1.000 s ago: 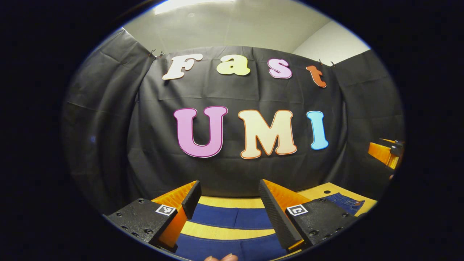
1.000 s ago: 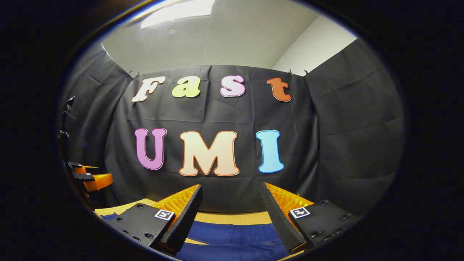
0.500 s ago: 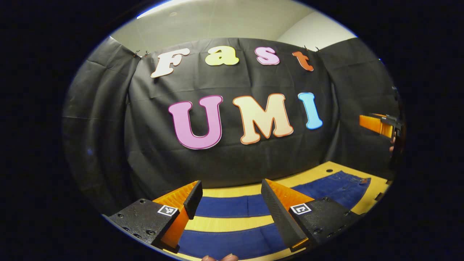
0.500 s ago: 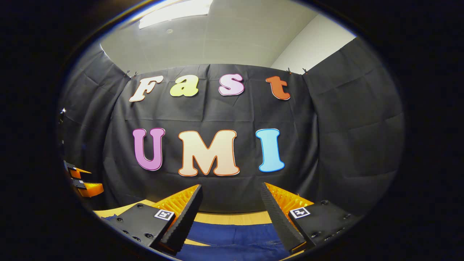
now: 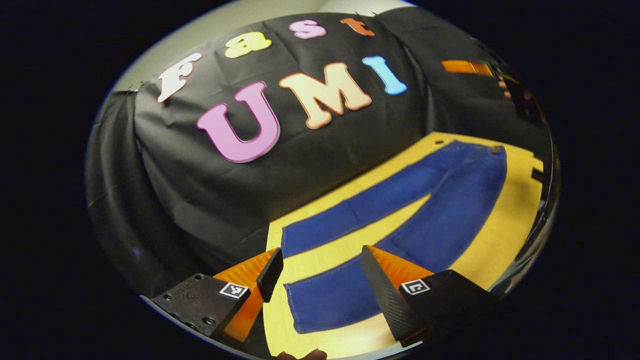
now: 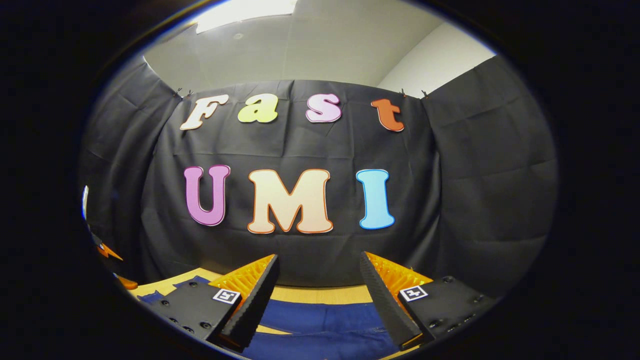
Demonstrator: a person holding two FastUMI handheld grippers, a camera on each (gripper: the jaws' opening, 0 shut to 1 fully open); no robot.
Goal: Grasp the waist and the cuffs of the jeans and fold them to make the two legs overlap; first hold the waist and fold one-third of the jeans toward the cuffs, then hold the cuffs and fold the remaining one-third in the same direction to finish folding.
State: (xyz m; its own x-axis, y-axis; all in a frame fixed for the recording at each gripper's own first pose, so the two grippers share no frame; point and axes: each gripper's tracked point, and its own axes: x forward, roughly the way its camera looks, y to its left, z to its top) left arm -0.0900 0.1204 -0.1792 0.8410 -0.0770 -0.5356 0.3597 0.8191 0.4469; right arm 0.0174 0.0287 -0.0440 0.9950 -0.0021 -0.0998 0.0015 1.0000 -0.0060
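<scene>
Left gripper (image 5: 320, 272): fingers spread wide, nothing between them, held above the table (image 5: 505, 220) without touching cloth. In the left gripper view the camera is tilted, so the booth wall leans toward 11 o'clock. A fingertip of the holding hand (image 5: 302, 355) shows at 6 o'clock, at the bottom edge.

Jeans (image 5: 400, 215): blue denim, lying flat and unfolded on the yellow wooden table. From the left gripper the garment runs out toward 2 o'clock. The two cuffs are nearest: one cuff end (image 5: 320, 302) lies directly between the open fingers, the other cuff end (image 5: 305, 235) sits just beyond it toward 12 o'clock. A wedge of bare table separates the legs; they join near the waist (image 5: 492, 150), which is at the far end, at about 2 o'clock. Legs do not overlap.

Right gripper, as seen from the left gripper view (image 5: 465, 66): far off at 1 o'clock, above the waist end, with the fingers of the holding hand beside it. Too small there to judge its opening.

Right gripper (image 6: 319, 295) in its own view: fingers spread apart, empty, pointed level at the booth wall. Blue denim (image 6: 325, 325) lies below and between the fingers at 6 o'clock, with a strip of table (image 6: 320, 295) beyond it. Contact with the cloth cannot be confirmed. At 8 o'clock, at the edge, part of the left gripper (image 6: 107, 251) is visible.
</scene>
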